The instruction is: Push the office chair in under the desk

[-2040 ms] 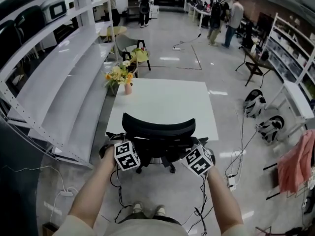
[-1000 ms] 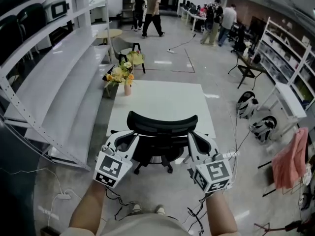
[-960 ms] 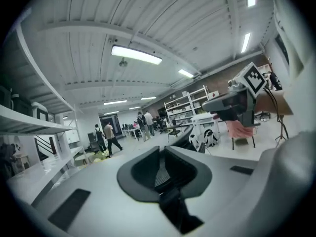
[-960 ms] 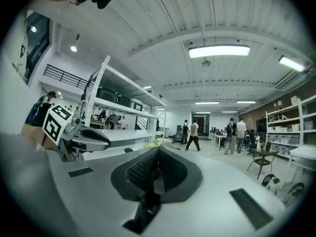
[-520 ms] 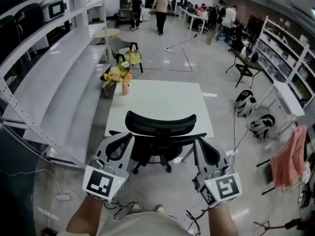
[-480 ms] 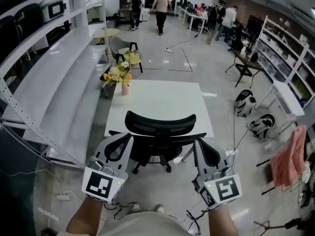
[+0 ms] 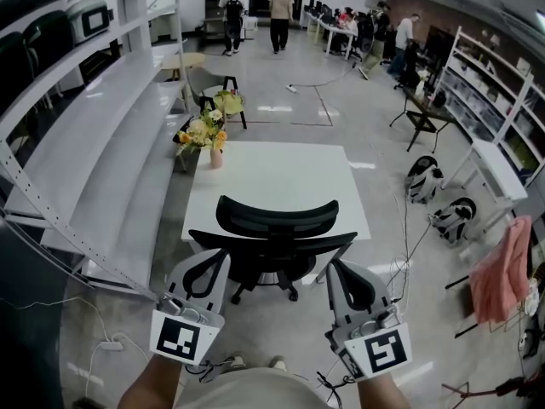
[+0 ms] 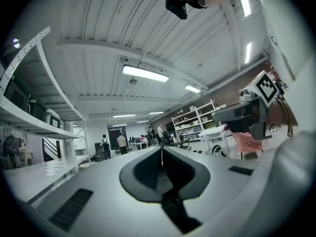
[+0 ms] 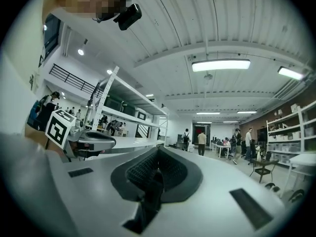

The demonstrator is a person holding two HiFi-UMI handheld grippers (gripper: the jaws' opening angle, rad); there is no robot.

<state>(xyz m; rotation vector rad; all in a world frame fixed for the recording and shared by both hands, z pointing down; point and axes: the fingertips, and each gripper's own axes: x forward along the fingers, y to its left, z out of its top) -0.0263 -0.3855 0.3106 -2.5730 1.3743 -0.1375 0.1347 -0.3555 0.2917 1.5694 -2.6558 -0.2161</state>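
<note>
The black office chair (image 7: 277, 233) stands at the near edge of the white desk (image 7: 281, 181), its backrest toward me and its seat partly beneath the tabletop. My left gripper (image 7: 219, 256) and right gripper (image 7: 335, 267) hover just behind the chair, one at each side of the backrest and clear of it. Both are shut with nothing between the jaws. In the left gripper view the left gripper (image 8: 161, 147) points upward at the ceiling, and the right gripper (image 8: 249, 115) shows beside it. In the right gripper view the right gripper (image 9: 158, 150) also points up, with the left gripper (image 9: 81, 141) at its side.
A vase of flowers (image 7: 207, 135) stands on the desk's far left corner. White shelving (image 7: 94, 160) runs along the left. Cables (image 7: 409, 262) and bags (image 7: 423, 180) lie on the floor at the right, with a pink cloth (image 7: 502, 271) further right. People walk at the far end.
Both grippers have drawn back from the chair's backrest toward me and dropped lower in view. The left jaws have closed. The chair stays at the desk.
</note>
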